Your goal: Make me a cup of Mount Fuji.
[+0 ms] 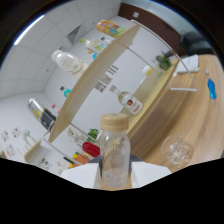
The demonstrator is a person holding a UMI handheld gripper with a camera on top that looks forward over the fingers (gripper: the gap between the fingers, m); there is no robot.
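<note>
A clear plastic bottle (pixel 114 150) with a beige cap stands upright between my fingers, while the whole room behind it is tilted. It looks lifted off the table. My gripper (pixel 115 181) is shut on its lower part; one pale finger (pixel 84 176) shows on one side and the other finger (pixel 149 172) on the opposite side, both pressed to the bottle. A clear glass cup (pixel 177 150) sits on the wooden table (pixel 195 120), just beyond the finger on that side.
A white shelf unit (pixel 100 75) beyond the bottle holds several bottles, among them a white one (pixel 67 61), one with a red label (pixel 131 102) and a red can (pixel 91 148). A blue item (pixel 211 89) and a plant (pixel 164 61) stand farther along the table.
</note>
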